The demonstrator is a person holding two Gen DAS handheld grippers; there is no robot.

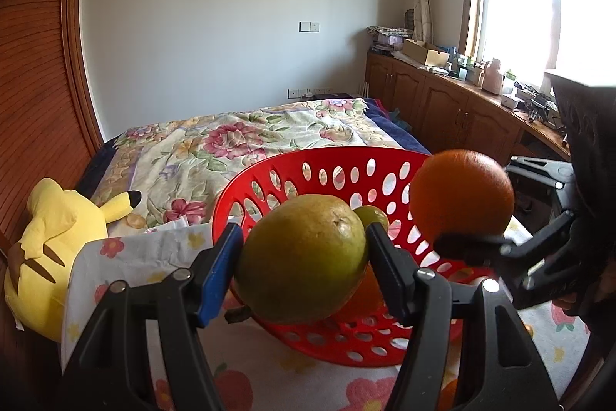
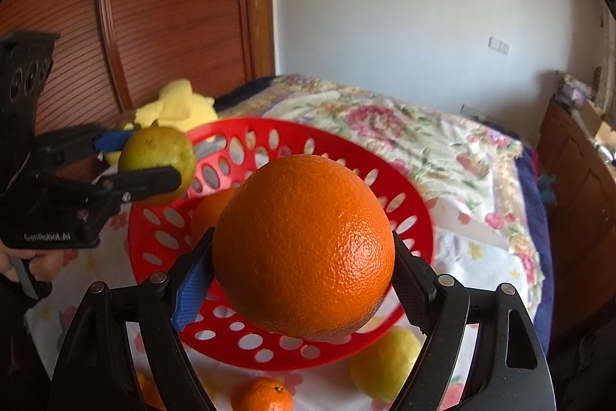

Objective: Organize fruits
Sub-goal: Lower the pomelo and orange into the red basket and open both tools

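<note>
Black two-finger grippers, one in each hand
Left gripper (image 2: 154,160) marked "GenRobot.AI"; right gripper (image 2: 304,284) has silver pivot screws, one blue pad

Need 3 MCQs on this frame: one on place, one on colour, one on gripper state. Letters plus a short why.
1. Where is the yellow plush?
A. in the basket
B. on the bed beside the wooden wall
C. on the window counter

2. What colour is the basket?
A. red
B. blue
C. white

3. What is the right gripper doing?
A. open, nothing in it
B. shut on a green fruit
C. shut on the large orange

Key:
1 B: the plush lies on the bedding next to the brown panelled wall, outside the basket.
2 A: its perforated wall is red in both views.
3 C: the right wrist view shows the orange clamped between both pads; the green fruit is in the left gripper.
</note>
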